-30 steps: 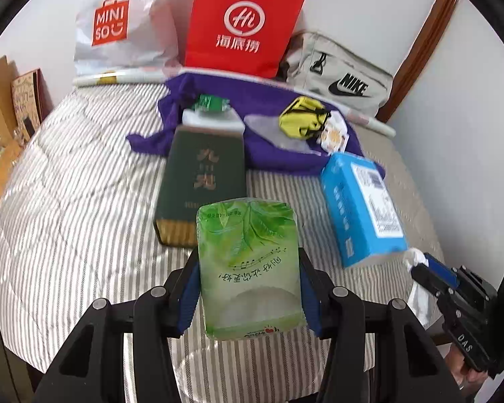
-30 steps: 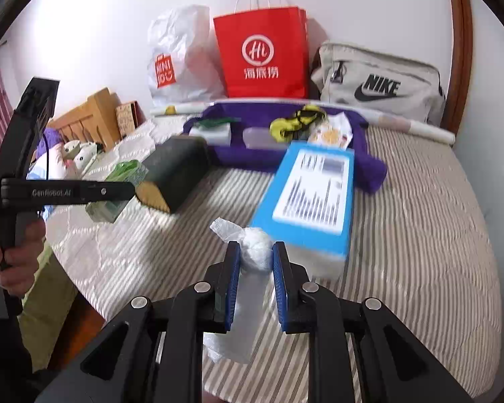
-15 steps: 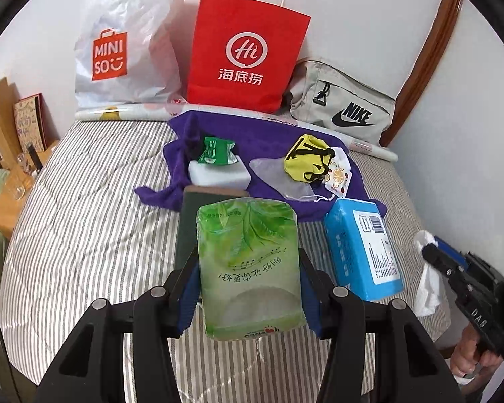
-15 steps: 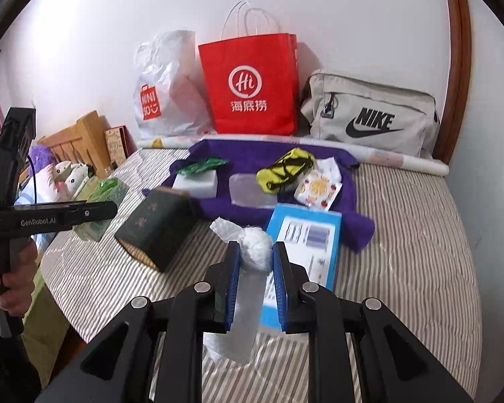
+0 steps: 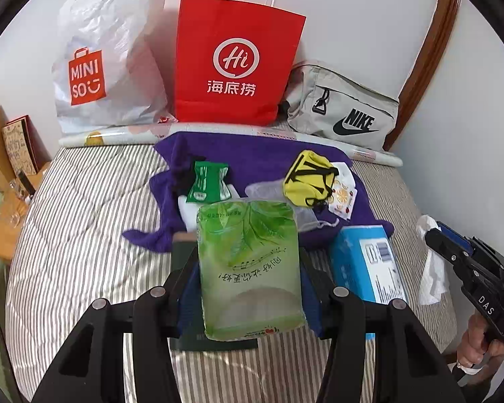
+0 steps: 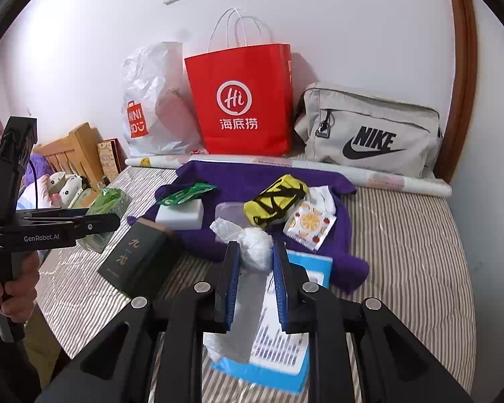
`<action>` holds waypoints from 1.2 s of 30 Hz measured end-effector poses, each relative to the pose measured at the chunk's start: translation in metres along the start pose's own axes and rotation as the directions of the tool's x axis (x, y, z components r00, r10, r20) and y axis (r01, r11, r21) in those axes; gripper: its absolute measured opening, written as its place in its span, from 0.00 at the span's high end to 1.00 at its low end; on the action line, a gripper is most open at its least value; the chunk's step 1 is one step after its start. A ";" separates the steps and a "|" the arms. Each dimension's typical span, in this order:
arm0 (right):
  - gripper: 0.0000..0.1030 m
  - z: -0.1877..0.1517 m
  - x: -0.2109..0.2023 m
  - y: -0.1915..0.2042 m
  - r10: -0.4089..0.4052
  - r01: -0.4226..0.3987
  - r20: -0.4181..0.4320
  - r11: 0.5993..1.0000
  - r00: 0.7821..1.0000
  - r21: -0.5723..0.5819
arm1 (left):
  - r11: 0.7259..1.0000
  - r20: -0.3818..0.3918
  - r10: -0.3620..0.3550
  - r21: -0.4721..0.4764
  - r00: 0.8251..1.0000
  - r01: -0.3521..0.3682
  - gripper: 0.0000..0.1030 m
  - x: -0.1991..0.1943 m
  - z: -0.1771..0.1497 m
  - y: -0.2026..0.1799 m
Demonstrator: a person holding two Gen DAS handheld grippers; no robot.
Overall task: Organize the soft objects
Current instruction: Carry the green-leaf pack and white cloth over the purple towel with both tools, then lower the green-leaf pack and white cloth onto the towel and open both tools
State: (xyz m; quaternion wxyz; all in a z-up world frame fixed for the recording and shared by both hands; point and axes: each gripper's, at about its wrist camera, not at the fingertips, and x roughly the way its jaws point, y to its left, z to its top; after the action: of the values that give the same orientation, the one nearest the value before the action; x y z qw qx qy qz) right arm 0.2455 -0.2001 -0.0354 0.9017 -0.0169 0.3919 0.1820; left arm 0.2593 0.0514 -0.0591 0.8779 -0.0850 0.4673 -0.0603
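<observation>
My left gripper [image 5: 248, 268] is shut on a green tissue pack [image 5: 250, 268] and holds it above the striped bed [image 5: 84, 235]. It also shows at the left of the right wrist view [image 6: 100, 220]. My right gripper [image 6: 255, 258] is shut on a white tissue [image 6: 257, 247], also seen at the right of the left wrist view [image 5: 431, 262]. On a purple cloth [image 6: 252, 178] lie a green sachet [image 6: 184, 193], a white sponge block [image 6: 181, 216], a yellow pouch [image 6: 275, 203] and a fruit-print packet [image 6: 309, 223].
A blue tissue box [image 5: 366, 262] and a dark green box [image 6: 134, 258] lie on the bed near the front. A MINISO bag [image 5: 107, 57], a red paper bag [image 5: 235, 63] and a grey Nike bag [image 5: 346, 110] stand against the wall. Wooden furniture [image 6: 74, 151] is at the left.
Both grippers have lifted and pulled back from the bed with their loads still held. The right gripper's tissue has come away from the blue box.
</observation>
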 end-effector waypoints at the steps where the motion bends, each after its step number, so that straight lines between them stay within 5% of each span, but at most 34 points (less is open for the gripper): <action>1: 0.81 0.002 0.003 -0.001 0.000 0.000 0.001 1.000 1.000 -0.003 | 1.000 -0.006 -0.004 -0.001 1.000 0.004 0.51 0.004 0.004 0.001; 18: 0.81 0.045 0.082 -0.033 0.023 -0.023 -0.039 1.000 0.999 0.004 | 0.997 -0.104 -0.071 -0.026 0.992 0.069 0.51 0.081 0.057 0.009; 36: 0.80 0.053 0.157 -0.039 0.065 -0.071 -0.137 0.996 0.988 -0.045 | 0.994 -0.180 -0.100 -0.050 0.979 0.092 0.50 0.145 0.094 0.002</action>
State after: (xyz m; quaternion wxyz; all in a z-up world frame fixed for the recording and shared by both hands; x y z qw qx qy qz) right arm 0.3946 -0.1776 -0.1152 0.8655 -0.0382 0.4480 0.2208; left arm 0.4176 0.0353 -0.1254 0.8257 -0.1197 0.5421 -0.1006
